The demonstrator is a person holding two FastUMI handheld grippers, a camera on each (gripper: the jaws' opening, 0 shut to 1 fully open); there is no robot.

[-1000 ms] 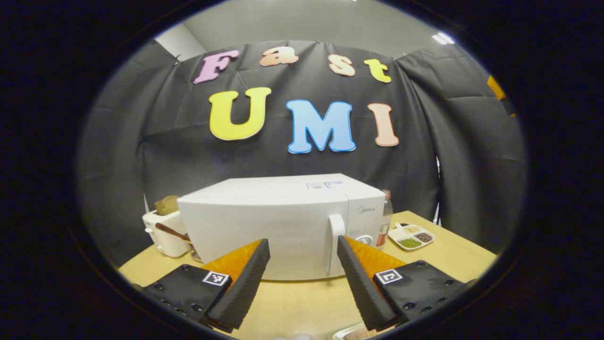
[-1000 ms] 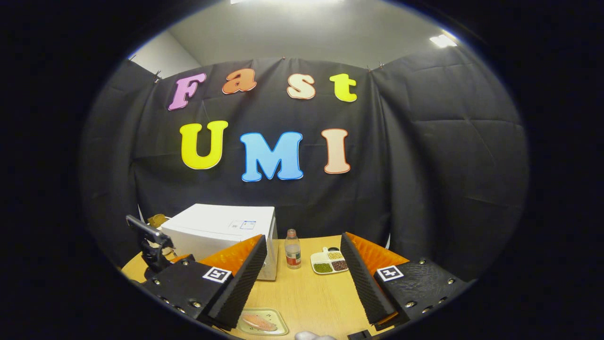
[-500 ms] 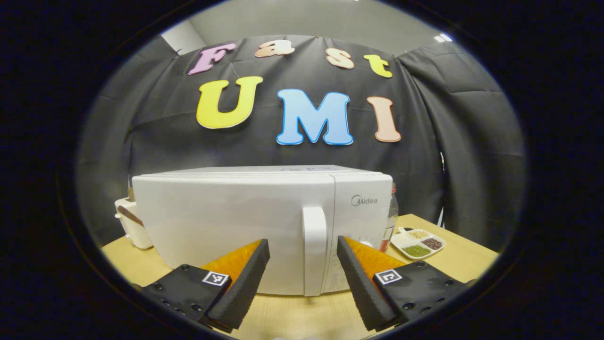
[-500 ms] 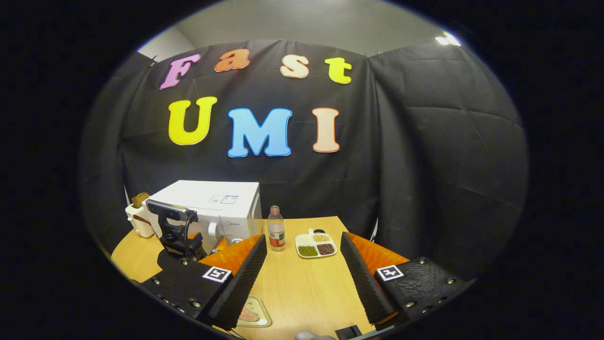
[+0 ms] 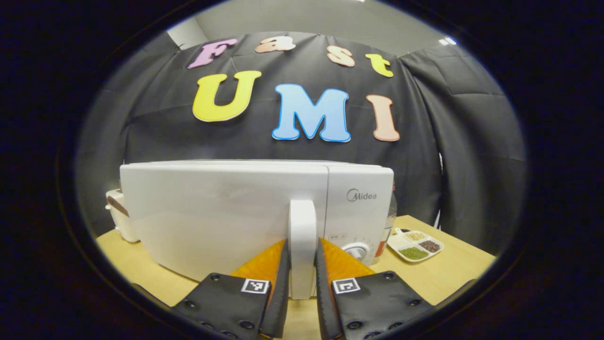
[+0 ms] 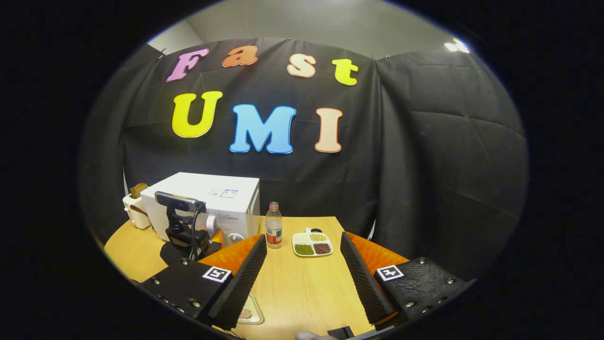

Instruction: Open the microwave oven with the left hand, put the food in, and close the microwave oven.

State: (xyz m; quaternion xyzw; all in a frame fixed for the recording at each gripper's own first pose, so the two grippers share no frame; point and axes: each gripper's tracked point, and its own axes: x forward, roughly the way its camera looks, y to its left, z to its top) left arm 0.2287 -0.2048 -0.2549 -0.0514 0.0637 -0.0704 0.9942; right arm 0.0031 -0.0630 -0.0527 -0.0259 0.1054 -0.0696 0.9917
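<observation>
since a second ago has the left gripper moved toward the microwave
Yes. The left gripper has closed in on the microwave, its fingers now clamped on the door handle.

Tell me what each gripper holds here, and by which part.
The left gripper is shut on the microwave door's handle, near its lower end. The right gripper is open and holds nothing.

The right gripper hangs over the desk, fingers wide apart. At the desk's far left stands the microwave oven — the left gripper at its front. A bottle and divided dish stand near the far edge.
</observation>
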